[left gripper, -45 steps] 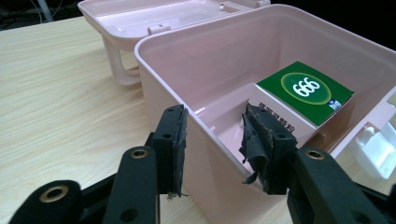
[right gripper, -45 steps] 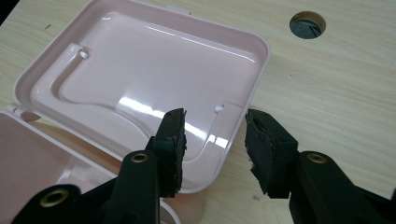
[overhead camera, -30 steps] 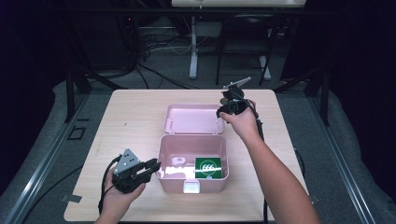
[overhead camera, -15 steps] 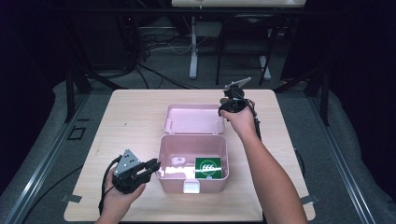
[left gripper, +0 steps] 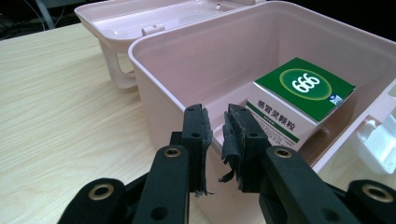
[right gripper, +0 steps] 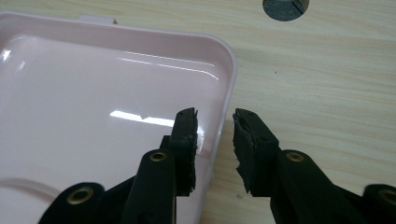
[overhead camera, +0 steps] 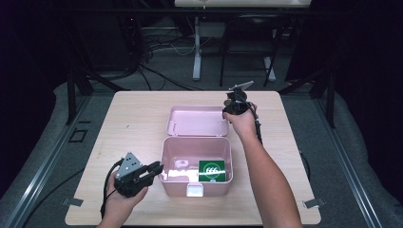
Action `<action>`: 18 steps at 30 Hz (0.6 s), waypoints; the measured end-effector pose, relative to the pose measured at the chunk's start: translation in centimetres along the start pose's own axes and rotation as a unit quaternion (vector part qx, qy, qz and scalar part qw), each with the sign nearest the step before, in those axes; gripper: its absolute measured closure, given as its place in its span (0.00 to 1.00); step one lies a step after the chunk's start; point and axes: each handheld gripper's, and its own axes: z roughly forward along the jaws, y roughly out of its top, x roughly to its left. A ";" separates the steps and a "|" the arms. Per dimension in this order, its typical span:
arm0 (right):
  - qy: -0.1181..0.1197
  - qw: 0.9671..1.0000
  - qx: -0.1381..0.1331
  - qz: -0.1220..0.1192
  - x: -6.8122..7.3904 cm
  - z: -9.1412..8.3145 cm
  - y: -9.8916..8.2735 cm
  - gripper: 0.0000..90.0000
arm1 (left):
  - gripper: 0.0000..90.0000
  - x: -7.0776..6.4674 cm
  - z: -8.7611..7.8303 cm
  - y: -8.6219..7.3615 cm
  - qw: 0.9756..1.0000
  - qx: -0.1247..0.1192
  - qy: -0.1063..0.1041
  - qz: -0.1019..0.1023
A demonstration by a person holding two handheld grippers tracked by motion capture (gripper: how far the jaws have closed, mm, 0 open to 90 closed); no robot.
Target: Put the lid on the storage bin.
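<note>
Right hand-held gripper (right gripper: 215, 116) jaws closing astride lid (right gripper: 93, 93) rim, unpressed

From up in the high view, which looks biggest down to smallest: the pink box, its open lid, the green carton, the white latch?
1. pink box
2. open lid, nearly as large, lying farther off, so that is unsure
3. green carton
4. white latch

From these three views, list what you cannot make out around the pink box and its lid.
- Small white item in the pink box, high view: too small to identify.
- Lid hinge, right gripper view: cut off by the frame edge.
- Box front latch, left gripper view: cut off at the right edge.
- Print on the green carton, high view: too small.
</note>
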 end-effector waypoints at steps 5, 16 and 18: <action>-0.008 1.000 0.007 0.004 0.0 0.9 -0.1 0.80 | 0.86 0.0 0.0 0.0 1.000 0.000 0.000 0.000; 0.000 1.000 0.015 0.021 -0.1 1.7 -0.1 0.87 | 0.86 0.1 0.0 0.0 1.000 0.000 -0.002 0.000; 0.000 1.000 0.016 0.023 -0.1 1.8 0.0 0.87 | 0.86 0.1 0.0 0.0 1.000 0.001 -0.002 0.000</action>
